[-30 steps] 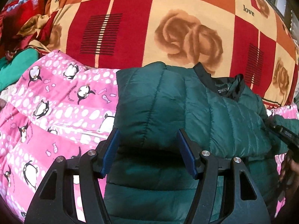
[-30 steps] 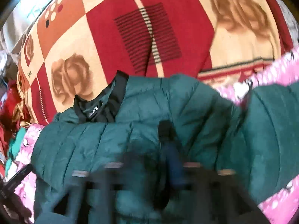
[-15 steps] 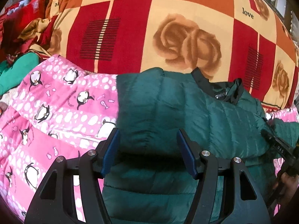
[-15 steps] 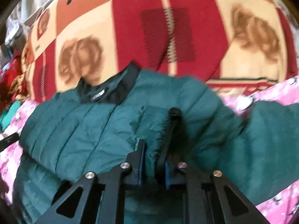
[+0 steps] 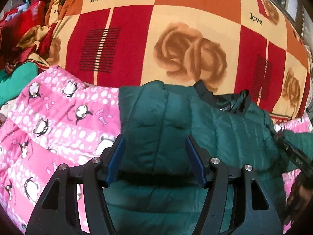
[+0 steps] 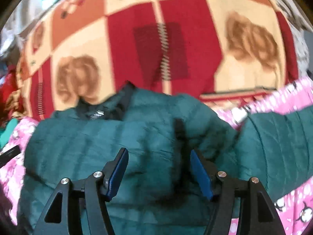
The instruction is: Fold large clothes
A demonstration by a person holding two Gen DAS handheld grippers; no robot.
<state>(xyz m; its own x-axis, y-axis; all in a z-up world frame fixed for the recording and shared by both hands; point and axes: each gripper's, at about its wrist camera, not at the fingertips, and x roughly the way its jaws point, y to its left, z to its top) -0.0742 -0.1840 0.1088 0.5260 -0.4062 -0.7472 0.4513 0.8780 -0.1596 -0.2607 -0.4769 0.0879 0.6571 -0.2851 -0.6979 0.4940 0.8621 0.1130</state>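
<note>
A dark green quilted puffer jacket (image 5: pixel 230 129) with a black collar lies on a pink penguin-print blanket (image 5: pixel 58 121). Its left sleeve is folded over the body (image 5: pixel 154 121). My left gripper (image 5: pixel 154 154) is open above that folded sleeve, holding nothing. In the right wrist view the jacket (image 6: pixel 88 141) fills the middle, and its other sleeve (image 6: pixel 277 141) stretches out to the right. My right gripper (image 6: pixel 158 168) is open above the jacket's right shoulder, holding nothing. The right gripper also shows at the right edge of the left wrist view (image 5: pixel 293 154).
A red, orange and cream checked blanket with rose prints (image 5: pixel 176 39) covers the bed behind the jacket. A heap of red and green clothes (image 5: pixel 17 45) lies at the far left. The pink blanket (image 6: pixel 289 211) extends under the right sleeve.
My right gripper was shut on a fold of the jacket's shoulder half a second ago; it has let go and opened. My left gripper stays open and has barely moved.
</note>
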